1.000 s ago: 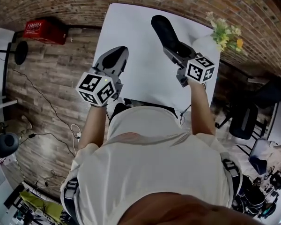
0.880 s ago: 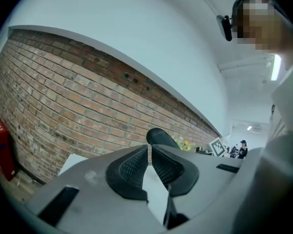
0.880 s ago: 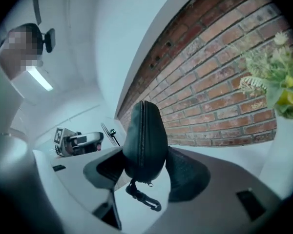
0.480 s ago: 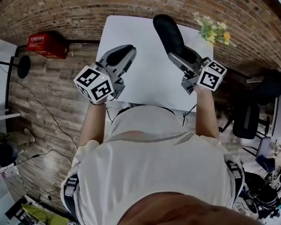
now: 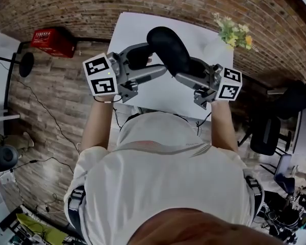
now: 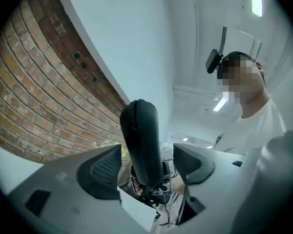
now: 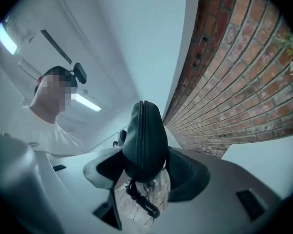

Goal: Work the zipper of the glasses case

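Two grippers held up above the white table (image 5: 143, 24), the glasses case (image 5: 166, 47) in the air between them. Right gripper (image 5: 186, 75) is clamped on the case's near end. The long axis slants away from the person and leftward, rounded free end farthest out. Left gripper (image 5: 150, 60), jaws just been opening, stands wide with the case between the pads, untouched, so it sits nearest for the zipper. Zipper seam (image 7: 143, 130) faces the right gripper's camera; pull not made out.
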`<state>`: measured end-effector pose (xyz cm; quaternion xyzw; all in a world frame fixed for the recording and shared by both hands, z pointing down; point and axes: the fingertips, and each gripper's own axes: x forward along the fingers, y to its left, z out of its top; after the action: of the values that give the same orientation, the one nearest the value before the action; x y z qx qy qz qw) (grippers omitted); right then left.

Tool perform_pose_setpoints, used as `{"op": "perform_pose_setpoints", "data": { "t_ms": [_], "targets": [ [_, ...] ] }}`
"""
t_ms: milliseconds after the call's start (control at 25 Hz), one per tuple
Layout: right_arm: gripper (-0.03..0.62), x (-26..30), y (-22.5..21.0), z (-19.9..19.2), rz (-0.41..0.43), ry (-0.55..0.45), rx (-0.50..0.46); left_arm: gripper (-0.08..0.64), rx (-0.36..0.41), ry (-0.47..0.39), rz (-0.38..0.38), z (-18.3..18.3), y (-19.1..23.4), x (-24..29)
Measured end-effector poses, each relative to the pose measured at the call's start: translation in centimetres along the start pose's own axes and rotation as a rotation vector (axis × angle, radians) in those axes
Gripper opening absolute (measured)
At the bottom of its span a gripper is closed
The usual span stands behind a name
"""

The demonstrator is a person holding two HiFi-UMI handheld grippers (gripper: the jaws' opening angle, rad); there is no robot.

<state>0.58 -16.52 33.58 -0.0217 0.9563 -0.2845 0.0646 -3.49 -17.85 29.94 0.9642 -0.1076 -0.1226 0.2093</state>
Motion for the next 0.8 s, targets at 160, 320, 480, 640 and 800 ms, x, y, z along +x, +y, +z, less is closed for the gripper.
{"op": "perform_pose_setpoints", "data": {
  "t_ms": [160, 320, 480, 640, 800],
  "targets": [
    [0.308, 0.9, 1.5, -0.9, 0.067, 0.04, -0.001, 0.313, 0.015, 0.039, -0.067, -0.7, -1.6, 0.7],
    [0.308, 1.5, 2.6, -1.8, 0.109, 0.094, -0.013, 0.313, 0.017, 0.044, -0.091, -0.7, -2.2, 1.4],
    [0.308, 1.9, 2.8, -2.6, 0.123, 0.142, -0.012, 0.313, 0.01, 0.024, -0.114, -0.4, -2.4, 1.8],
    [0.308, 2.1, 2.2, -2.9, 0.122, 0.161, 0.013, 0.313, -0.003, 0.005, -0.117, -0.3, -2.2, 2.2],
    [0.308, 2.1, 1.7, -3.2, 0.108, 0.17, 0.019, 0.31, -0.023, -0.02, -0.077, -0.3, -1.3, 2.4]
  ]
}}
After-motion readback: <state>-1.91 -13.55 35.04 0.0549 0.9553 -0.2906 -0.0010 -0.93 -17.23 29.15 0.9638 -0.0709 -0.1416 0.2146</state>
